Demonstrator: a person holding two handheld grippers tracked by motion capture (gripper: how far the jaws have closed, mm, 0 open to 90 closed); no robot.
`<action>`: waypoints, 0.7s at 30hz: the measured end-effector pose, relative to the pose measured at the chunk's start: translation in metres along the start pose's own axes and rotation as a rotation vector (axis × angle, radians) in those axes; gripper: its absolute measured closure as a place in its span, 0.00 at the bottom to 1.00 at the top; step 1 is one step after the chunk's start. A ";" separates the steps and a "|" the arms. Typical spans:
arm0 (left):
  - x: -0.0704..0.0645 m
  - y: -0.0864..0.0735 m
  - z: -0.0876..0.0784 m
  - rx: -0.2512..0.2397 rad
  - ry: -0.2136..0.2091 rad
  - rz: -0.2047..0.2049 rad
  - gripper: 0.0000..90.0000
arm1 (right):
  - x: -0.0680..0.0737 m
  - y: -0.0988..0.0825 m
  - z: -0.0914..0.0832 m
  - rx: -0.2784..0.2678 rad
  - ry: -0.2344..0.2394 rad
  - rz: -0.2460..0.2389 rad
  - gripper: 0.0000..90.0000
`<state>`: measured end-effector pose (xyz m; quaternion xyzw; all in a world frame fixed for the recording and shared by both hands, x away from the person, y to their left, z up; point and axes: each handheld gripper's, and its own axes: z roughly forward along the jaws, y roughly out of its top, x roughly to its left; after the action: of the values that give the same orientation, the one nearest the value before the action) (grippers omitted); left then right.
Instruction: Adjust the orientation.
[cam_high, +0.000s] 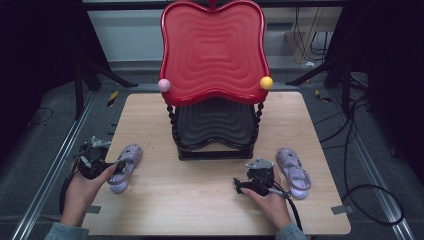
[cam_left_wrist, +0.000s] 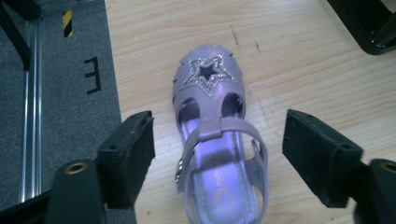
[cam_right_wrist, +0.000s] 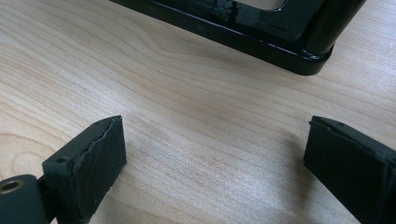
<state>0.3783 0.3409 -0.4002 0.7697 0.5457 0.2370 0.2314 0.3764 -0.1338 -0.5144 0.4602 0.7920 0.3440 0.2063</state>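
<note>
Your left gripper (cam_high: 116, 170) sits near the table's (cam_high: 210, 210) left edge, close to the drop to the grey floor (cam_left_wrist: 65, 93). Its jaws stand apart on either side of the left purple sandal (cam_left_wrist: 212, 135); no pad touches the shoe, so it is straddled, not gripped. In the left gripper view the sandal lies flat on the wood, star-trimmed toe pointing away from you, strap and heel end between the jaws. A bare strip of tabletop runs beside the left jaw before the edge; more room lies toward the table's middle.

Your right gripper (cam_high: 239, 185) rests on the near right part of the table, jaws spread wide over bare wood with nothing between them. The right purple sandal (cam_high: 295, 172) lies just beside that hand on its outer side, untouched, well inside the right edge. In the right gripper view the black base (cam_right_wrist: 261, 42) of the stand lies ahead of the jaws, with open wood in between.

Wide clear wood separates your two hands along the near edge.

The two-tier stand (cam_high: 215, 145) takes the middle back of the table. Its lower black tray (cam_high: 215, 122) shows nothing on its ribbed surface. The upper red tray (cam_high: 212, 50) is also bare; a pink ball (cam_high: 164, 85) and a yellow ball (cam_high: 266, 83) sit at its front corners, though whether they are fixed knobs you cannot tell from here.
</note>
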 end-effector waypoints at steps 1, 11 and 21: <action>0.002 -0.001 -0.001 0.005 -0.003 0.001 0.28 | 0.000 0.000 0.000 0.000 0.000 0.000 0.06; 0.019 -0.005 -0.003 0.095 -0.041 0.002 0.45 | 0.000 0.000 0.000 0.001 0.006 -0.001 0.07; 0.030 -0.008 0.014 0.238 -0.069 0.037 0.55 | 0.000 0.000 0.000 0.001 0.007 -0.002 0.06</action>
<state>0.3897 0.3701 -0.4133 0.8093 0.5475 0.1480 0.1527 0.3764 -0.1344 -0.5143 0.4584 0.7934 0.3448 0.2037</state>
